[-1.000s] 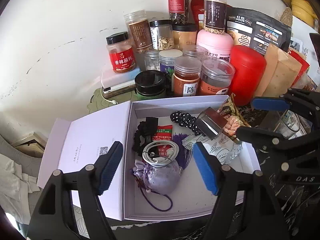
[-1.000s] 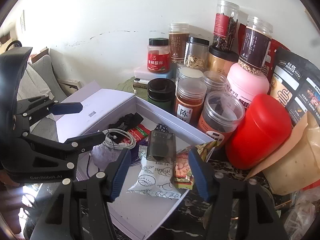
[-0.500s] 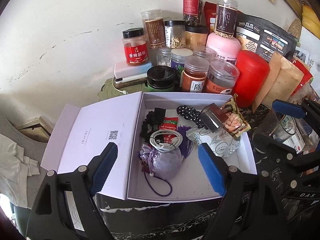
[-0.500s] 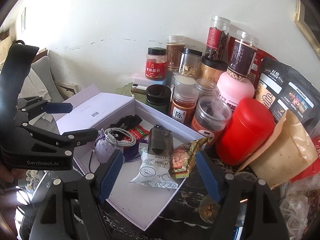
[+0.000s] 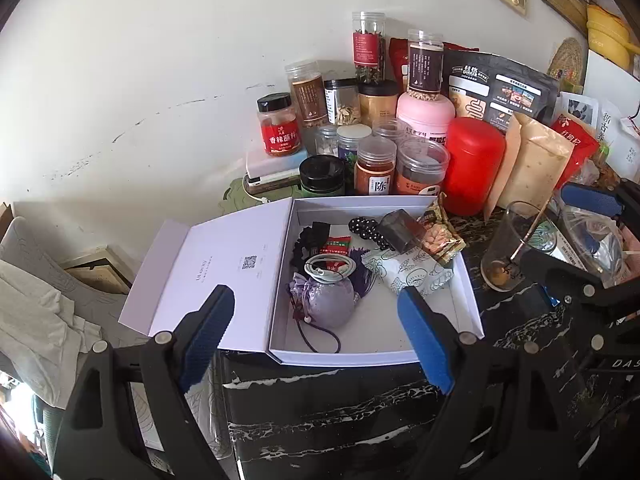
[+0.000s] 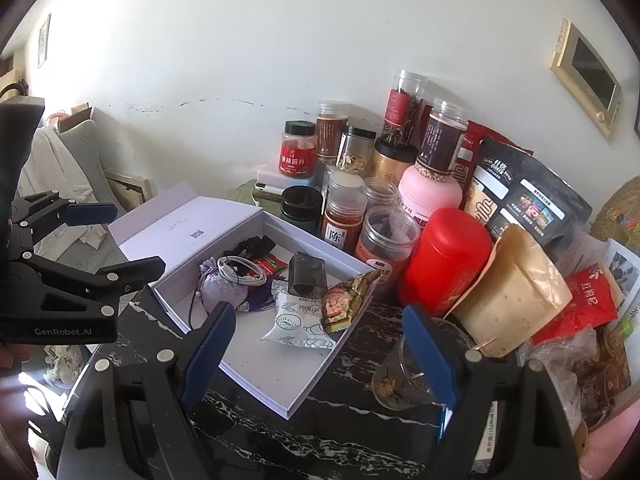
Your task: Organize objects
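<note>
Black marble table [image 5: 360,412] under white box [image 5: 464,280], jars [image 5: 376,168]

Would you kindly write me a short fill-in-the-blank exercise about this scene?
1. The coiled white cable rests on the ____ pouch.
2. The box has its lid ____.
3. Both the left gripper and the right gripper have their jaws ____.
4. The big canister beside the box is ____.

Missing words: purple; open; open; red
</note>
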A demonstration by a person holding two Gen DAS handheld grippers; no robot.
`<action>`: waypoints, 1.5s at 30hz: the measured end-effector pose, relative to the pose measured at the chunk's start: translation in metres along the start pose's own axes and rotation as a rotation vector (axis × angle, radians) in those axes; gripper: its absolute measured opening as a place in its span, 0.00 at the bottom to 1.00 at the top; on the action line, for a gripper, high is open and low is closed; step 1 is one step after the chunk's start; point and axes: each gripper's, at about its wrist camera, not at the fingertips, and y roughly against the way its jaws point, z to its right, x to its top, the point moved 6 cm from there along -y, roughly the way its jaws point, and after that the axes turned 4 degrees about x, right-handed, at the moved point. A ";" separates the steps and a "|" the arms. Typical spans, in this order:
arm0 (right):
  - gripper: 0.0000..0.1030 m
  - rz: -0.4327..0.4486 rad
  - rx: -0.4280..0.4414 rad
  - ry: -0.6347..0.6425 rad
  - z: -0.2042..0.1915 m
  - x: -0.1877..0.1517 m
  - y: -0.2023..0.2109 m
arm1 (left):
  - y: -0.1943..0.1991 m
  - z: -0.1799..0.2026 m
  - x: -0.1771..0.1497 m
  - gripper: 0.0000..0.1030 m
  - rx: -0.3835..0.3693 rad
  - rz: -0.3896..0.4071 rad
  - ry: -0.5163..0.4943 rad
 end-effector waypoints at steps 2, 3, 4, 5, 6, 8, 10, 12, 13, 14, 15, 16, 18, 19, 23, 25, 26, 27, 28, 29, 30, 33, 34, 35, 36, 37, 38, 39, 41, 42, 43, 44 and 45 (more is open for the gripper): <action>0.84 0.011 -0.006 0.000 -0.001 -0.002 0.013 | 0.014 0.004 -0.002 0.80 0.001 0.012 -0.015; 0.84 0.016 -0.007 0.001 -0.002 -0.002 0.020 | 0.020 0.006 -0.004 0.80 0.000 0.015 -0.021; 0.84 0.021 -0.006 0.002 -0.002 -0.004 0.025 | 0.026 0.007 -0.006 0.80 0.001 0.017 -0.022; 0.84 0.025 -0.005 0.002 -0.003 -0.006 0.031 | 0.033 0.008 -0.008 0.80 0.001 0.018 -0.023; 0.84 0.025 -0.006 0.001 -0.004 -0.008 0.035 | 0.038 0.009 -0.010 0.80 0.001 0.020 -0.023; 0.84 0.028 -0.010 -0.001 -0.006 -0.014 0.045 | 0.050 0.013 -0.014 0.80 0.000 0.030 -0.024; 0.84 0.037 -0.007 -0.003 -0.007 -0.019 0.054 | 0.062 0.017 -0.019 0.80 0.004 0.042 -0.027; 0.84 0.041 -0.008 -0.007 -0.008 -0.023 0.061 | 0.075 0.022 -0.024 0.80 -0.001 0.051 -0.029; 0.84 0.042 -0.010 -0.008 -0.009 -0.026 0.065 | 0.080 0.023 -0.027 0.80 -0.003 0.054 -0.028; 0.84 0.044 -0.012 -0.007 -0.010 -0.029 0.068 | 0.085 0.025 -0.030 0.80 -0.002 0.057 -0.027; 0.84 0.047 -0.015 -0.005 -0.012 -0.032 0.072 | 0.089 0.026 -0.033 0.80 -0.001 0.059 -0.026; 0.84 0.049 -0.017 -0.005 -0.012 -0.035 0.075 | 0.094 0.026 -0.036 0.80 0.002 0.062 -0.024; 0.84 0.048 -0.022 -0.007 -0.016 -0.043 0.080 | 0.100 0.027 -0.043 0.81 0.012 0.058 -0.022; 0.84 0.048 -0.021 -0.008 -0.017 -0.047 0.082 | 0.103 0.028 -0.048 0.81 0.020 0.053 -0.021; 0.84 0.039 -0.005 -0.009 -0.026 -0.062 0.084 | 0.109 0.026 -0.068 0.81 0.027 0.036 -0.008; 0.84 0.032 -0.001 -0.007 -0.030 -0.069 0.084 | 0.109 0.027 -0.078 0.81 0.032 0.026 -0.008; 0.84 0.030 0.004 -0.005 -0.031 -0.072 0.084 | 0.110 0.026 -0.083 0.81 0.041 0.021 -0.011; 0.84 0.027 0.010 -0.004 -0.033 -0.075 0.083 | 0.110 0.026 -0.088 0.81 0.055 0.016 -0.015; 0.84 0.025 0.016 -0.006 -0.034 -0.078 0.083 | 0.111 0.025 -0.092 0.81 0.064 0.015 -0.015; 0.84 0.022 0.020 -0.010 -0.035 -0.080 0.083 | 0.111 0.024 -0.096 0.81 0.067 0.012 -0.011; 0.84 0.019 0.021 -0.014 -0.036 -0.083 0.082 | 0.111 0.023 -0.100 0.81 0.064 0.007 -0.007; 0.84 0.014 0.019 -0.024 -0.036 -0.089 0.082 | 0.109 0.021 -0.110 0.81 0.064 -0.006 0.002; 0.84 0.013 0.024 -0.024 -0.037 -0.090 0.082 | 0.110 0.022 -0.114 0.81 0.065 -0.008 0.001; 0.84 0.014 0.029 -0.025 -0.038 -0.090 0.083 | 0.109 0.022 -0.117 0.81 0.063 -0.010 0.001; 0.84 0.016 0.032 -0.027 -0.039 -0.091 0.084 | 0.109 0.023 -0.120 0.81 0.059 -0.013 0.001; 0.84 0.018 0.034 -0.030 -0.040 -0.092 0.084 | 0.109 0.024 -0.122 0.81 0.055 -0.017 0.001; 0.84 0.017 0.036 -0.031 -0.041 -0.093 0.085 | 0.110 0.024 -0.124 0.81 0.054 -0.019 0.002; 0.84 0.014 0.036 -0.031 -0.041 -0.093 0.084 | 0.111 0.024 -0.126 0.81 0.053 -0.018 0.005; 0.84 0.011 0.036 -0.023 -0.043 -0.094 0.084 | 0.112 0.024 -0.128 0.81 0.047 -0.019 0.008; 0.84 0.010 0.035 -0.021 -0.043 -0.095 0.083 | 0.113 0.024 -0.128 0.81 0.047 -0.019 0.009; 0.84 0.009 0.035 -0.019 -0.044 -0.095 0.083 | 0.114 0.023 -0.129 0.81 0.051 -0.018 0.010; 0.84 0.008 0.035 -0.019 -0.044 -0.095 0.082 | 0.113 0.023 -0.129 0.81 0.053 -0.019 0.010; 0.84 0.008 0.035 -0.020 -0.044 -0.095 0.083 | 0.113 0.022 -0.129 0.81 0.055 -0.021 0.011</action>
